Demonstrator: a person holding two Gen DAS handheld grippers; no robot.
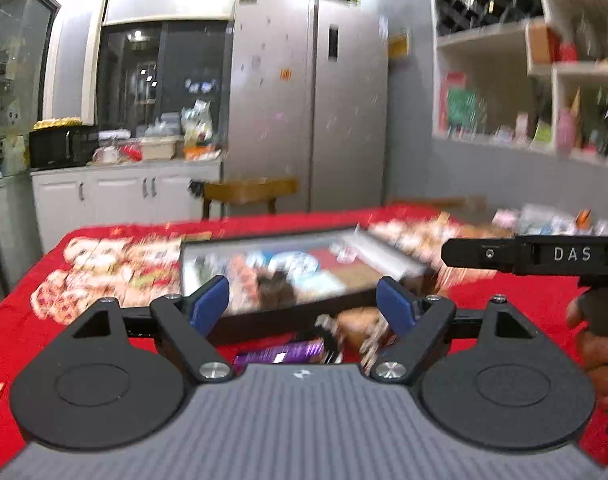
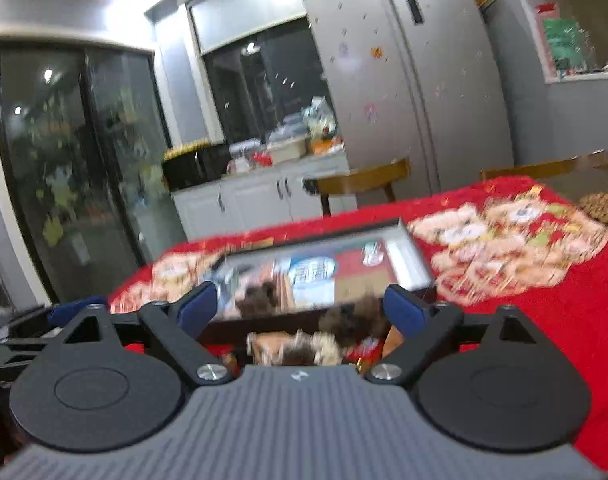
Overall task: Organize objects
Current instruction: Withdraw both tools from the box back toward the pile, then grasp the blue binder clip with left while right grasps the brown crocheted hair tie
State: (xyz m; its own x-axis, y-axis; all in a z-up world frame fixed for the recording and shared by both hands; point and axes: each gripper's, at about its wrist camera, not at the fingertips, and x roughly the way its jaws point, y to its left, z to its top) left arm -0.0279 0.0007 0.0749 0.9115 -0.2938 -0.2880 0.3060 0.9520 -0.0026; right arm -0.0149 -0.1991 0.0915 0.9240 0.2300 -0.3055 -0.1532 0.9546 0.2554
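Note:
A dark-rimmed shallow box (image 1: 264, 322) sits on the red patterned tablecloth (image 1: 515, 296) and holds several blurred packets. It also shows in the right wrist view (image 2: 232, 326). My left gripper (image 1: 304, 306) is open and empty, held above the box's near edge. A purple packet (image 1: 280, 354) and a tan packet (image 1: 357, 326) lie just in front of the box. My right gripper (image 2: 302, 306) is open and empty over the box's near edge, above blurred brown snack packets (image 2: 300, 346). The right gripper's black body (image 1: 543, 256) shows at the right of the left wrist view.
Wooden stools (image 1: 250, 192) stand beyond the table's far edge. A silver fridge (image 1: 315, 112), white cabinets (image 1: 124, 196) with a cluttered counter, and wall shelves (image 1: 543, 80) lie further back. More packets (image 1: 551, 220) lie at the table's far right.

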